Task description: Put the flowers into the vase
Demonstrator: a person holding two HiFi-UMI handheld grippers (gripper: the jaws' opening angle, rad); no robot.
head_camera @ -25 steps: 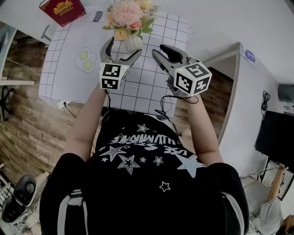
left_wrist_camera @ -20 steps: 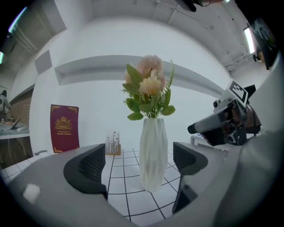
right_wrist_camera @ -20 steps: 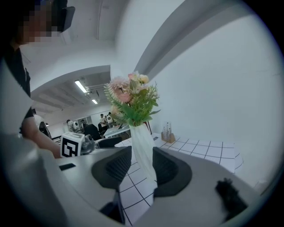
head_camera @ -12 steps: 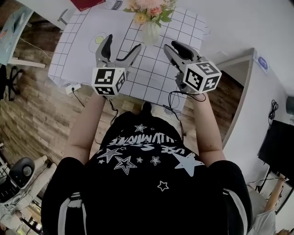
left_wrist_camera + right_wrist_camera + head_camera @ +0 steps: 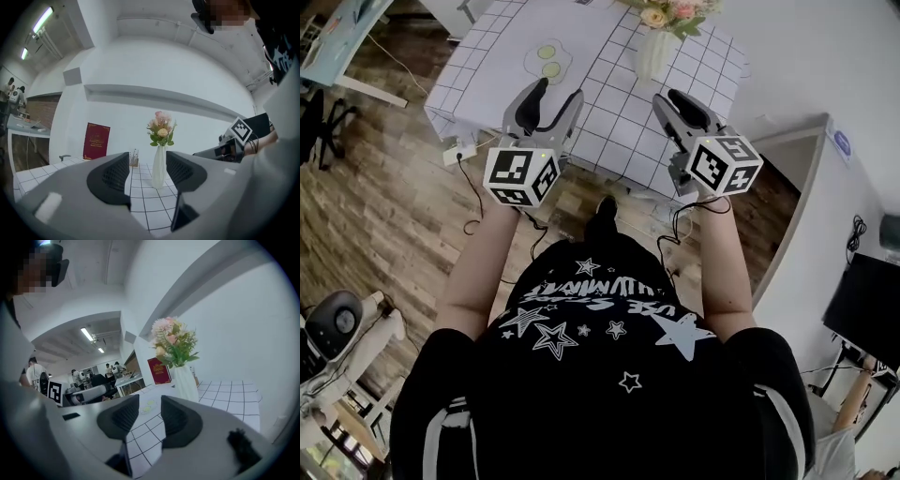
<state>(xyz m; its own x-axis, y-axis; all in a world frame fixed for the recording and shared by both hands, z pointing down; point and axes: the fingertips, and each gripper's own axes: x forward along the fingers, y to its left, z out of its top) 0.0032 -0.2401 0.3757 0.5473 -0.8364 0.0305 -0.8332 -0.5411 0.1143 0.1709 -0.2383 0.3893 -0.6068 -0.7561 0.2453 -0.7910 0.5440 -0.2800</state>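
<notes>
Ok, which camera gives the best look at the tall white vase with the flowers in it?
The left gripper view: the tall white vase stands whole, side on, mid-frame, with the pink and yellow flowers in it. The right gripper view shows it larger, but its foot is hidden. The head view sees it from above, with the flowers cut by the top edge.

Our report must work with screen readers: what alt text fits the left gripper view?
A white vase of pink and peach flowers stands on a grid-patterned tablecloth, seen in the distance past the closing, empty jaws of the left gripper. A red book stands upright at the back left.
</notes>
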